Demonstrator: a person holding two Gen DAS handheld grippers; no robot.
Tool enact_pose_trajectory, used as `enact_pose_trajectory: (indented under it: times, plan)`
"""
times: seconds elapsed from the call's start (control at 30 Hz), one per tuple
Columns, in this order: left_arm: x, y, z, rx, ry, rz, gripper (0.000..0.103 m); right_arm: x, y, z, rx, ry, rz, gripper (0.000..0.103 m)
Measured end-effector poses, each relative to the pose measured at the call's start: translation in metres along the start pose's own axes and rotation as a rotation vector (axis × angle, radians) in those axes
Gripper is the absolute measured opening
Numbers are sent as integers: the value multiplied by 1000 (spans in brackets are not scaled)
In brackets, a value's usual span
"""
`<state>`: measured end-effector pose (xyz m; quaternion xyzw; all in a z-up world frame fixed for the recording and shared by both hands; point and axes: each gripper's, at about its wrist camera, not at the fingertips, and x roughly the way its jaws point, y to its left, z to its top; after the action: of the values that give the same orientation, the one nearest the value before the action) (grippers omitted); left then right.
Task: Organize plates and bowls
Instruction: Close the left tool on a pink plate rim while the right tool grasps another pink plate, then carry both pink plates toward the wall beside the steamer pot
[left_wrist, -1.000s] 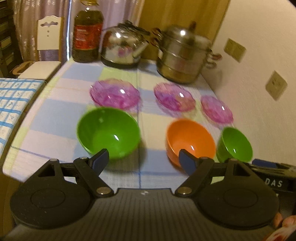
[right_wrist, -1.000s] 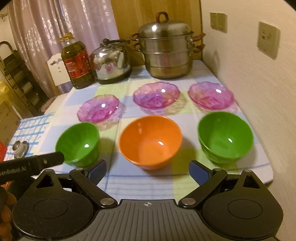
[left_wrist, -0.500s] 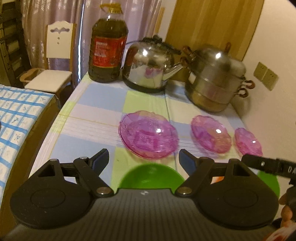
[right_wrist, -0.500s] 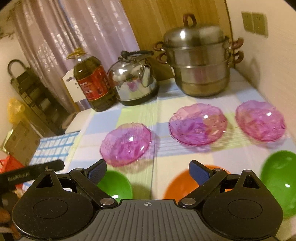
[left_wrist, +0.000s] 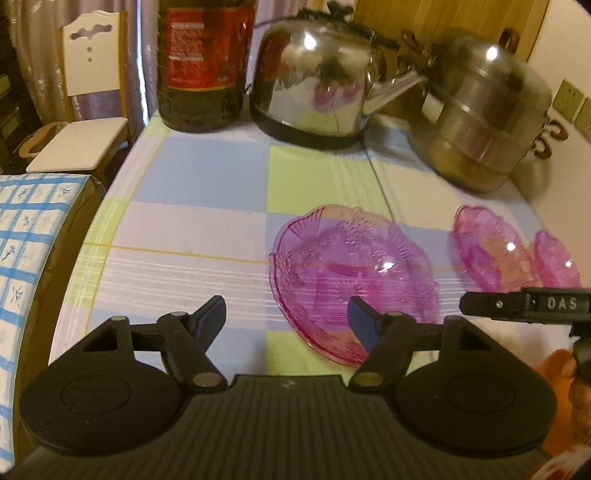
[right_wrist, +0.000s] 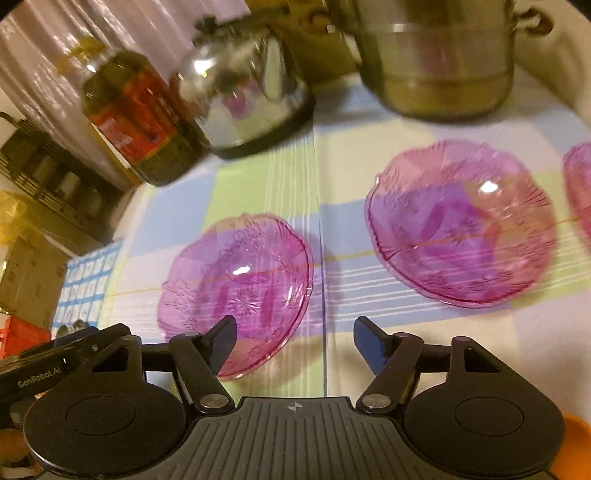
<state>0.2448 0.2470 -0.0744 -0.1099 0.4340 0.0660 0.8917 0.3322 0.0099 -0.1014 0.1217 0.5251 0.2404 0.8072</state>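
Both tools hang spread wide and empty over the checked surface (left_wrist: 207, 184): the left tool (left_wrist: 286, 315) sits just before the left pink plate (left_wrist: 351, 280), with two more pink plates (left_wrist: 487, 247) off to its right, and the right tool (right_wrist: 293, 338) hovers between the left plate (right_wrist: 236, 284) and the middle plate (right_wrist: 461, 225). The right tool's arm reads "DAS" (left_wrist: 561, 303), the left one's "GenRobot.AI" (right_wrist: 38, 378). The oil bottle (left_wrist: 205, 62) has a red label, too blurred to read, beside the kettle (left_wrist: 317, 81) and steamer pot (left_wrist: 484, 122).
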Motion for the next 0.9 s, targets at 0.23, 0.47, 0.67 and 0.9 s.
enact_pose_trajectory:
  times: [0.23,0.47,0.67,0.9]
  plan:
    - [39,13,12,8,36,-27,48,41,4,14,8,79,-28,55]
    - [59,16,17,16,47,-40,31,60,2,18,5,111,-44,39]
    - [63,14,16,33,57,-35,9,67,4,18,-5,120,-63,15]
    - [54,11,18,48,56,-22,9,63,10,18,-12,113,-75,13]
